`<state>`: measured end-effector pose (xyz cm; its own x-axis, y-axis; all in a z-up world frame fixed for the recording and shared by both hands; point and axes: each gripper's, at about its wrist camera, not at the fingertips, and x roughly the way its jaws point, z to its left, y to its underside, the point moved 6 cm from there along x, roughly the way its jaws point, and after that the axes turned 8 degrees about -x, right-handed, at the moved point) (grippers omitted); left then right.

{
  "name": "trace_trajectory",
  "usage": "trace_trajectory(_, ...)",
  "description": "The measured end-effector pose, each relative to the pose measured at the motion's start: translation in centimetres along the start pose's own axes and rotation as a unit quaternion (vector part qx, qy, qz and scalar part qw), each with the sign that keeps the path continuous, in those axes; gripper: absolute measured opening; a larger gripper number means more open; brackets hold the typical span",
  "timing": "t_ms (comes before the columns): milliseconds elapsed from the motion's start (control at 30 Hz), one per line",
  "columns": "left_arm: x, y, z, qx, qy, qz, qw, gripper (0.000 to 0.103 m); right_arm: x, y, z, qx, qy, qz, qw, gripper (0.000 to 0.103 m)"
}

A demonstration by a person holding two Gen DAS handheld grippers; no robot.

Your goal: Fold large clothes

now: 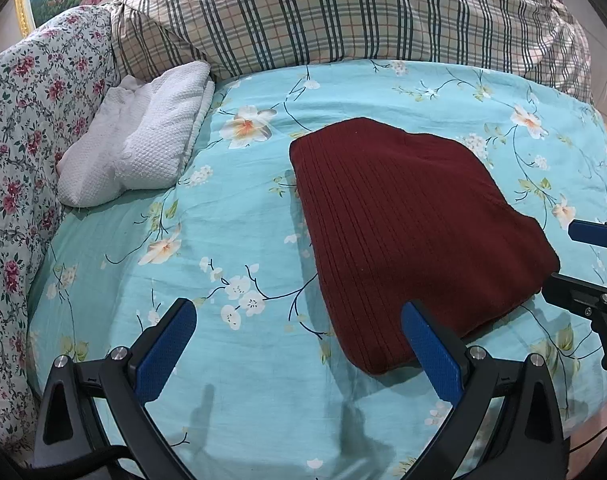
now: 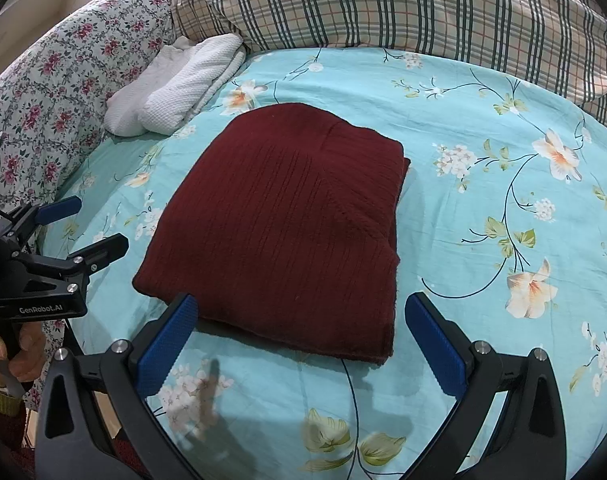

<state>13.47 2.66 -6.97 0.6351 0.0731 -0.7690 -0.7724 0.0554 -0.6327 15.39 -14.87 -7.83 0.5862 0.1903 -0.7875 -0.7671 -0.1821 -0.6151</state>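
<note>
A dark red ribbed knit garment (image 1: 415,232) lies folded into a thick rectangle on the turquoise flowered bed sheet (image 1: 231,208); it also shows in the right wrist view (image 2: 287,232). My left gripper (image 1: 299,320) is open and empty, hovering just off the garment's near left corner. My right gripper (image 2: 301,316) is open and empty, its jaws spread before the garment's near edge. In the left wrist view the right gripper (image 1: 563,256) sits at the garment's right side. In the right wrist view the left gripper (image 2: 91,224) sits at its left side.
A folded white textured towel (image 1: 139,144) lies at the back left of the bed. A plaid pillow (image 1: 343,12) lies along the back. A red-flowered quilt (image 1: 19,128) is piled along the left edge. Bare sheet (image 2: 503,200) lies right of the garment.
</note>
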Motion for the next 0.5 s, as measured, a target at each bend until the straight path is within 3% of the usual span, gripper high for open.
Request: trace_trajectory(500,-0.63,-0.17,-0.10,0.002,0.000,-0.006,1.0000,0.103,-0.27,-0.03,-0.07,0.000,0.001,-0.002,1.000,0.103)
